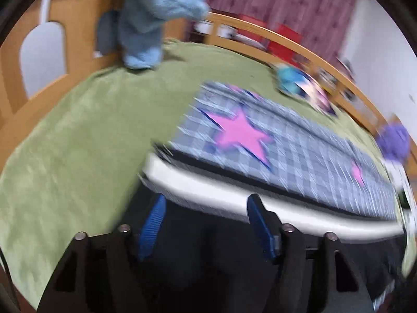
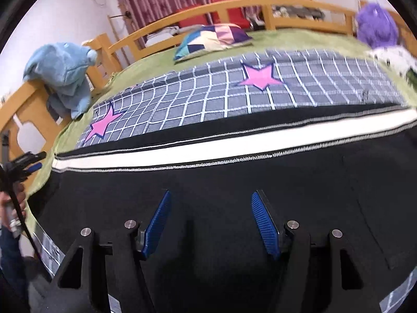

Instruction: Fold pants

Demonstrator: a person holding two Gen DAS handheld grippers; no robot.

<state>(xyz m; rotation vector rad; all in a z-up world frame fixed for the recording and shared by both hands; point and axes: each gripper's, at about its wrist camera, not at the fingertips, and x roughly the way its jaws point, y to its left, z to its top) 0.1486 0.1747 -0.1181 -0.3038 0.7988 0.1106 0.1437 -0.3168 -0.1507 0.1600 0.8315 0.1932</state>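
Between the blue fingers [image 2: 264, 224] of the right gripper [image 2: 209, 221] lies only black fabric of the pants [image 2: 234, 182]; the fingers stand wide apart, gripping nothing. The left gripper [image 1: 206, 221] likewise has its fingers [image 1: 153, 224] spread, over the pants' end near the white stripe [image 2: 208, 147], empty. The pants lie flat across a grey checked blanket [image 2: 208, 91] with pink stars on the green-covered bed [image 1: 65, 143]. A blue plush toy [image 2: 62, 70] rests against the wooden rail [image 2: 26, 109].

We hold the left hand-held gripper [image 1: 206, 208] and the right hand-held gripper [image 2: 211, 206] tilted downward, both with jaws apart and nothing pressed between the blue pads [image 2: 264, 224].
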